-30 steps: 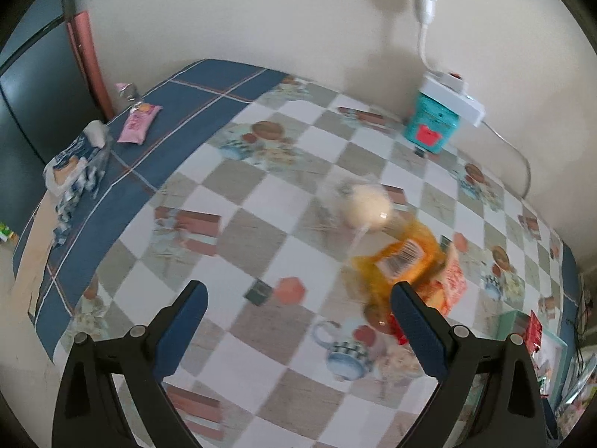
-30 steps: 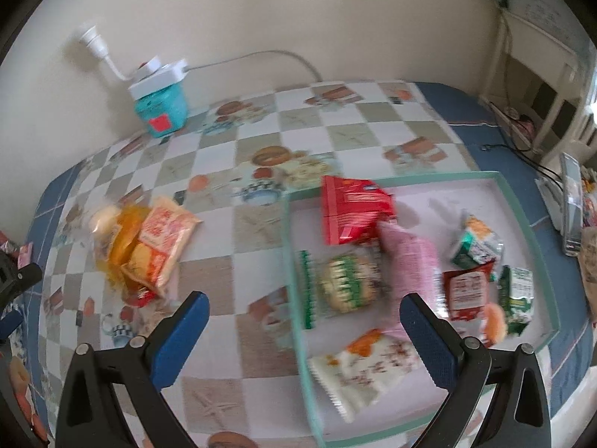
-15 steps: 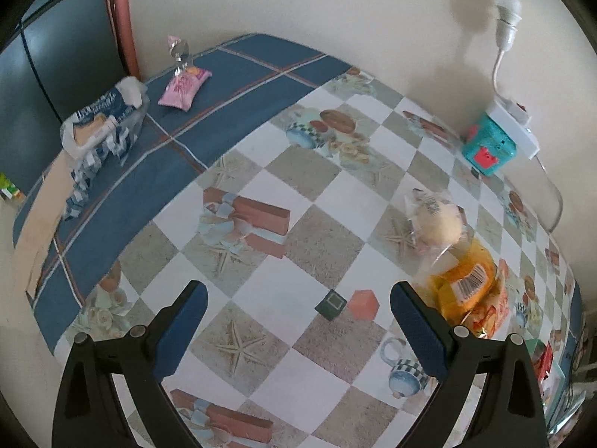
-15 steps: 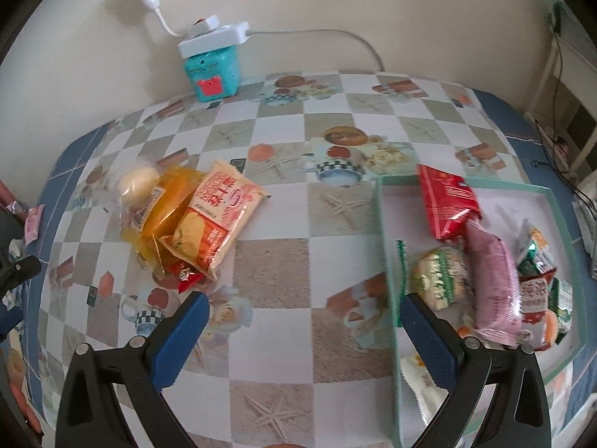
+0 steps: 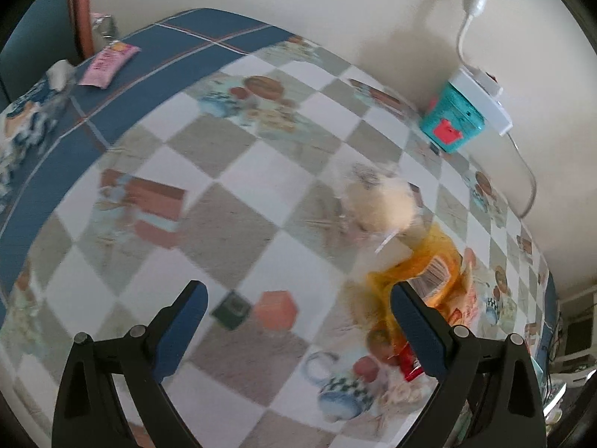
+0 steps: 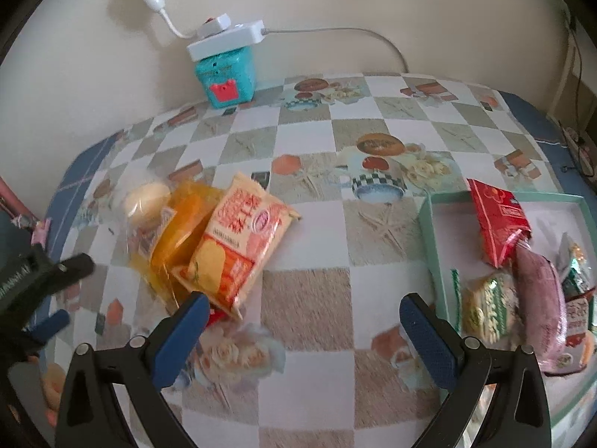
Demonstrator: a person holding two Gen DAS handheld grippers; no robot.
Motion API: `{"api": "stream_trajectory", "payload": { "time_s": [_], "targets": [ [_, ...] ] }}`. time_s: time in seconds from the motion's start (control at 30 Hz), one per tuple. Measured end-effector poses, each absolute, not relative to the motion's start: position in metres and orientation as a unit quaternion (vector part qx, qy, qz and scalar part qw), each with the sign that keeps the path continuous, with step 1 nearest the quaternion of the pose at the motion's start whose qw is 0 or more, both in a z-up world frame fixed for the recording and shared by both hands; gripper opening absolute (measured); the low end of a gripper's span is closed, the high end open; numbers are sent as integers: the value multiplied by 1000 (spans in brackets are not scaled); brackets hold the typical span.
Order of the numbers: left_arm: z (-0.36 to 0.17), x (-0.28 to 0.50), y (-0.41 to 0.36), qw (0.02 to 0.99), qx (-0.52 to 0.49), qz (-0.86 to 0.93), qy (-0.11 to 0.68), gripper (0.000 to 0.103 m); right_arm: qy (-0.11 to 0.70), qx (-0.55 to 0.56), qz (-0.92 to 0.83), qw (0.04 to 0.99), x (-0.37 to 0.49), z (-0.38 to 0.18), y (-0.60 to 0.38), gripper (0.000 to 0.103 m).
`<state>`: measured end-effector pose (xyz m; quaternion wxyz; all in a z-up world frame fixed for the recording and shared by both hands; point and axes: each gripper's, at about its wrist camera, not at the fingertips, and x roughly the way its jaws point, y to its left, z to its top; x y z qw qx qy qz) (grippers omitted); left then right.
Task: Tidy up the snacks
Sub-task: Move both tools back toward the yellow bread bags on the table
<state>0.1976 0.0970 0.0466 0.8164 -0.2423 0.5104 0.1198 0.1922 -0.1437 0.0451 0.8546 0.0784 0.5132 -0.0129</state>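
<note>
Step in hand, by judgement: transit to next pick. Part of the snacks sit in the tray [image 6: 429, 231] at table right; a loose pile remains at table left-centre, well apart from tray.

Pile contents: chip packet [image 6: 238, 250] on top, orange packet [image 6: 183, 224] under it, clear-wrapped bun [image 6: 147, 198] at far-left end, a red wrapper edge [image 6: 216, 315] showing underneath. All touch or overlap.

R gripper [image 6: 304, 332]: fingers spread wide, nothing between them, above bare tablecloth [image 6: 309, 268] between pile and tray. Its left fingertip lines up w/ near corner of chip packet.

L gripper [image 5: 298, 317]: also spread wide, empty, over tablecloth just left of pile; orange packet [image 5: 421, 268] lies by its right finger. Contact cannot be told, view is blurred.

Next move, est.: shift R gripper left over chip packet, lower, close across packet's short width. Top item first; lower packets are pinned beneath. Thin foil: grip an edge or crimp, not the flat face.
</note>
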Motion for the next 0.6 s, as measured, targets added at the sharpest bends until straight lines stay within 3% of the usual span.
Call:
{"api": "stream_trajectory", "payload": {
  "time_s": [0.6],
  "targets": [
    [31,229,92,836,-238,109,482,98,525,94,-10,846,251,21,-124,103]
  ]
}}
